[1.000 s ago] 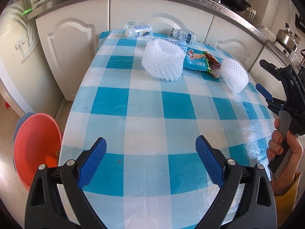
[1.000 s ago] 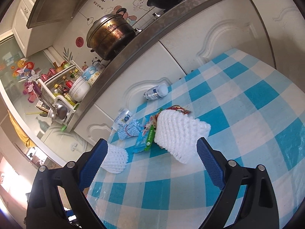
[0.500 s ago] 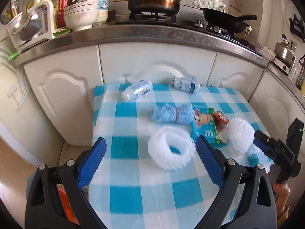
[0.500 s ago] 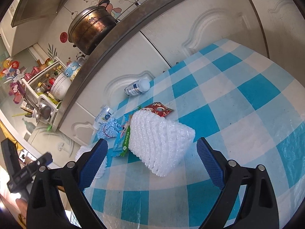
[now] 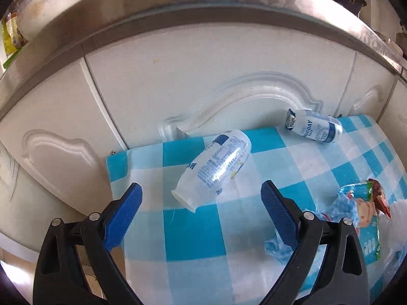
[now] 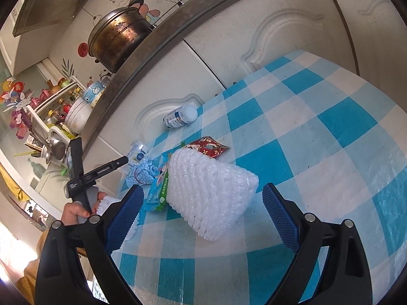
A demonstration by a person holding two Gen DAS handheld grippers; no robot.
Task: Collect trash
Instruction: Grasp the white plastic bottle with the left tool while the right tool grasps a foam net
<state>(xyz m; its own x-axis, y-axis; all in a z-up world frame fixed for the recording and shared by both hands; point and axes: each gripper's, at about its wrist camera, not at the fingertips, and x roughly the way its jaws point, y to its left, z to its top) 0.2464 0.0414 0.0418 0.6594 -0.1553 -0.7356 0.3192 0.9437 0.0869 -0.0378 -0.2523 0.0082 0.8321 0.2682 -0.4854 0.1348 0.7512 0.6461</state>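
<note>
Landmark: checked tablecloth (image 5: 193,233), blue and white, butted against white cabinet doors (image 5: 178,81).
Left gripper (image 5: 201,211): jaws spread wide, holding nothing. Blue pads flank the nearer bottle without touching it.
Nearer bottle (image 5: 216,167): small clear plastic drink bottle, blue-printed label, lying on its side near the tablecloth's far edge. White mouth rim points toward the left gripper and down-left; base points up-right toward the cabinet doors.
Key relation: the nearer bottle lies straight ahead of the left gripper, just beyond the fingertip line. Its long axis runs diagonally, not square to the jaws; judged to need a small wrist turn, or a grip across the neck end.
Second bottle (image 5: 314,128): same type, on its side at the far edge of the tablecloth, right of the nearer bottle and well apart from it.
Snack wrappers (image 5: 366,218): crumpled blue-green and red packets at the right side of the tablecloth.
Foam fruit net (image 6: 211,193): white mesh sleeve, soft, lying flat mid-tablecloth, overlapping the wrappers.
Right gripper (image 6: 202,216): jaws wide apart, empty. The foam fruit net sits directly ahead, between the pads' line of approach.
Nearer arm: left for the bottles, right for the foam fruit net.
Collection bin: not in view.
</note>
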